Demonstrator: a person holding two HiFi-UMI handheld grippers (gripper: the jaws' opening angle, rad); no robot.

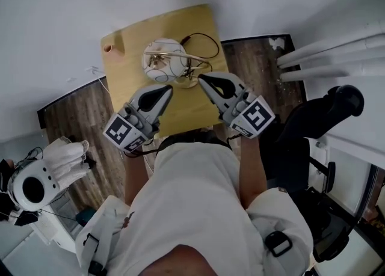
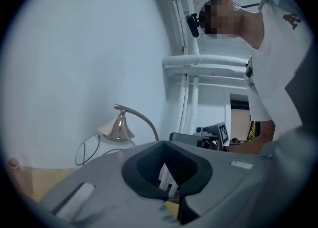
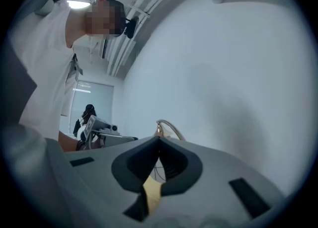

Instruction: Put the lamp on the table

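The lamp stands on the small wooden table, with a round pale body, a curved metal arm and a black cord looping behind it. In the left gripper view its cone shade hangs from the bent arm. In the right gripper view only the arm's top shows. My left gripper hovers just in front of the lamp, shut and empty. My right gripper is beside it on the right, also shut with nothing between its jaws. Neither touches the lamp.
A small tan cup sits at the table's far left corner. White pipes run along the wall at right, above a black chair. A white rounded device stands on the floor at left.
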